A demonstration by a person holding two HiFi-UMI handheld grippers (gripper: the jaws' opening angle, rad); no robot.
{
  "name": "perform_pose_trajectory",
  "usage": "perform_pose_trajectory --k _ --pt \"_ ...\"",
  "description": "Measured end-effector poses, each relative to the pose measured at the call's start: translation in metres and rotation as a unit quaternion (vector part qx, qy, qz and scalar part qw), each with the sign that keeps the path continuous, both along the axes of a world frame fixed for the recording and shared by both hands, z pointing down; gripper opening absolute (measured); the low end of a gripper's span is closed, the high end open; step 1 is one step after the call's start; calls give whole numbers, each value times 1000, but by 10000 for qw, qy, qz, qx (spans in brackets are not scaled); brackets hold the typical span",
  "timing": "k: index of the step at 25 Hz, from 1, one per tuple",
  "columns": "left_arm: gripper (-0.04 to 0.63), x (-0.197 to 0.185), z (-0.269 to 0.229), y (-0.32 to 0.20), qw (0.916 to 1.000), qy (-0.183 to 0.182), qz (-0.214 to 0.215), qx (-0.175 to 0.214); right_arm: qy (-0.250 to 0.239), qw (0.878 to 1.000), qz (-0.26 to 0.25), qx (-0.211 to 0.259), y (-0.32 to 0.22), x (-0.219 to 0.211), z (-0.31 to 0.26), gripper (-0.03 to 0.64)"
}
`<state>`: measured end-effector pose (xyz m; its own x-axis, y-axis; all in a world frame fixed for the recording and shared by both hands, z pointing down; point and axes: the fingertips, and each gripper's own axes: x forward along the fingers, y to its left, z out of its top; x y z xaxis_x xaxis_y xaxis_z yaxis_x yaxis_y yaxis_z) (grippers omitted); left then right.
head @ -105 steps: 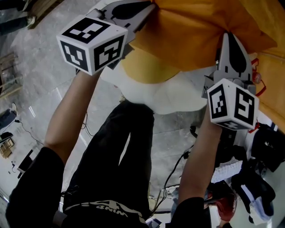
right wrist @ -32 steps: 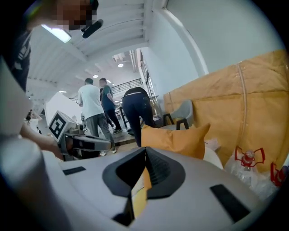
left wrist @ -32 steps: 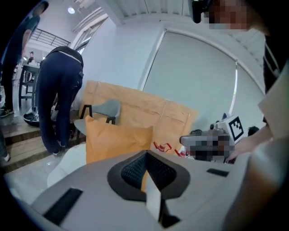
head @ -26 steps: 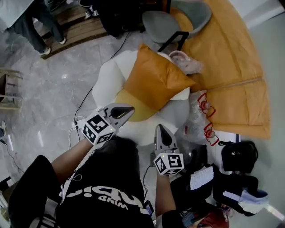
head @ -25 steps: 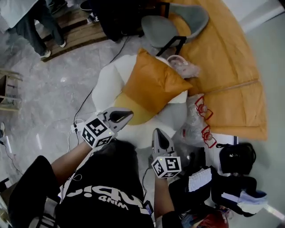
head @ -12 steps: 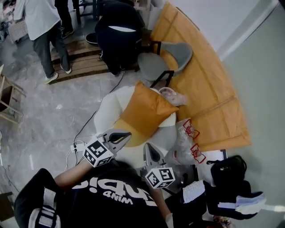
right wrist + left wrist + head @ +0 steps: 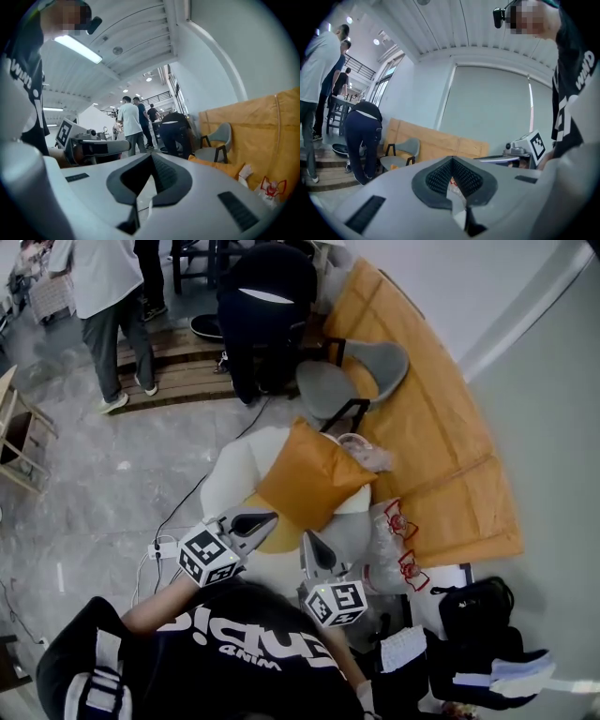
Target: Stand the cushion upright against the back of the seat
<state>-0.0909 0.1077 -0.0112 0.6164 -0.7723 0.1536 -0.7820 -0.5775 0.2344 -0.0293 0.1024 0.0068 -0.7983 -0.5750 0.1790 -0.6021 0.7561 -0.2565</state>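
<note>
Left claw [image 7: 266, 518] and right claw [image 7: 308, 540] both shut, empty, clear of the orange cushion [image 7: 314, 486] standing against the white seat [image 7: 225, 486] back; looks done, so only nudge its top edge if it slumps.

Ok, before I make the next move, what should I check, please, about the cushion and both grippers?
1. Cushion stands up against the back of the white seat: ok.
2. Left gripper shut, nothing between its jaws: ok.
3. Right gripper shut, nothing between its jaws: ok.
4. Both grippers apart from the cushion: ok.
5. Cushion will stay there without sliding: cannot tell.
</note>
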Motion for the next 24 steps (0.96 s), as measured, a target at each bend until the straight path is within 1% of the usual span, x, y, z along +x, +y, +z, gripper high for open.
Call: perform_pose_trajectory --k 2,11,24 --pt "8 2 -1 0 10000 19 6 8 37 9999 -90 65 0 -4 -2 21" --pt "8 6 -3 -4 10000 -1 36 27 -16 9994 -334 -5 -2 -10 -1 21" --pt "8 -9 -9 -6 10000 -23 -74 43 -13 9987 -504 4 -5 -26 -2 21"
